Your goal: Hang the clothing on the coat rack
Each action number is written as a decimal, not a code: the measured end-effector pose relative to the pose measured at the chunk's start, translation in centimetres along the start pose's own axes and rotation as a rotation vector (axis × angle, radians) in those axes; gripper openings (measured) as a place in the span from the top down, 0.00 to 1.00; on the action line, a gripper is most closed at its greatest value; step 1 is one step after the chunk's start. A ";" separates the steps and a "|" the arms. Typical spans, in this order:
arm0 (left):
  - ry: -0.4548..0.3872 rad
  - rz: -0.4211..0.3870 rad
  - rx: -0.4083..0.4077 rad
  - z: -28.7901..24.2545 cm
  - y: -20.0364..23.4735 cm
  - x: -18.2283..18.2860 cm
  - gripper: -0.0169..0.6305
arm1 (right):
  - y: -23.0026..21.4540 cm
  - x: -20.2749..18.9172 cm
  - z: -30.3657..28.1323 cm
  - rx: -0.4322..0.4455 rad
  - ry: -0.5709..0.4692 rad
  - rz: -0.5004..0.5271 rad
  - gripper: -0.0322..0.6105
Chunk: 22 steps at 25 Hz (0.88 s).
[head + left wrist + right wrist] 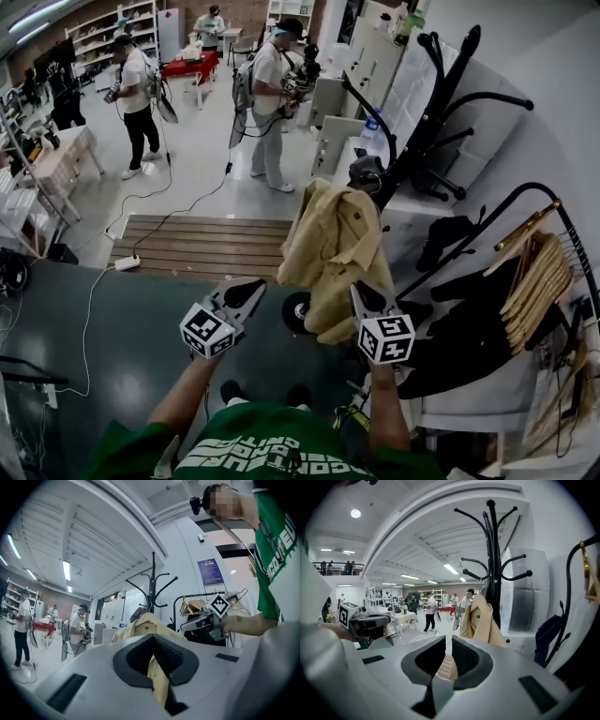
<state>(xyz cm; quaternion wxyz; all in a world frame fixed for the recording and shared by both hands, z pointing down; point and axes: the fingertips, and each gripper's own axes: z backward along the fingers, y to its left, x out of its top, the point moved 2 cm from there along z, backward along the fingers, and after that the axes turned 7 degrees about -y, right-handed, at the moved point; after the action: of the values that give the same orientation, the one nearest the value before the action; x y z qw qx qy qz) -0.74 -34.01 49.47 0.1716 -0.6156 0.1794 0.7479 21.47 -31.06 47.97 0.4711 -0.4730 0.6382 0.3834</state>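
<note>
The left gripper (pixel 246 289) has its dark ribbed pads drawn together at the tips, with a fold of the beige collared cloth jacket (pixel 328 246) pinched between them. The right gripper (pixel 367 292) has its jaws only narrowly apart. Pale floor shows through the slit, and a scrap of beige sits low in it, though I cannot tell whether that cloth is caught. Its tips lie against the jacket's lower right side. The jacket hangs by its collar from the tall black metal coat rack with curved hooks (pixel 492 564), draped in front of the pole, with both grippers at its lower edge. Underfoot is a dark grey smooth floor (pixel 94 366), which meets a low slatted wooden platform (pixel 202 246) with pale grey floor beyond. Just to the right of the coat rack is a black garment rail (pixel 525 192) carrying a row of wooden hangers (pixel 536 277) and dark clothing (pixel 469 333). Across the room people stand with equipment near a red-covered bench (pixel 192 66) and white shelving (pixel 108 28). White lettering runs across the person's green T-shirt (pixel 267 450), and a blue poster (pixel 209 572) hangs on the white wall, but neither can be read.
</note>
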 end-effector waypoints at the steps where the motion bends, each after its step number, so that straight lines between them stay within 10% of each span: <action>1: 0.001 0.001 -0.001 0.0 -0.1 0.0 0.97 | 0.2 -0.4 0.2 -0.003 0.003 -0.006 0.88; 22: 0.011 0.013 0.004 0.1 -0.4 -0.8 0.97 | 3.0 -3.4 1.3 0.042 0.013 -0.036 0.94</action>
<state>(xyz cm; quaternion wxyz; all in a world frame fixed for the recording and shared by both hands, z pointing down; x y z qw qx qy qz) -0.45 -33.63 50.21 0.1669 -0.6184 0.1860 0.7451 19.21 -28.27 51.00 0.4836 -0.4768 0.6407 0.3582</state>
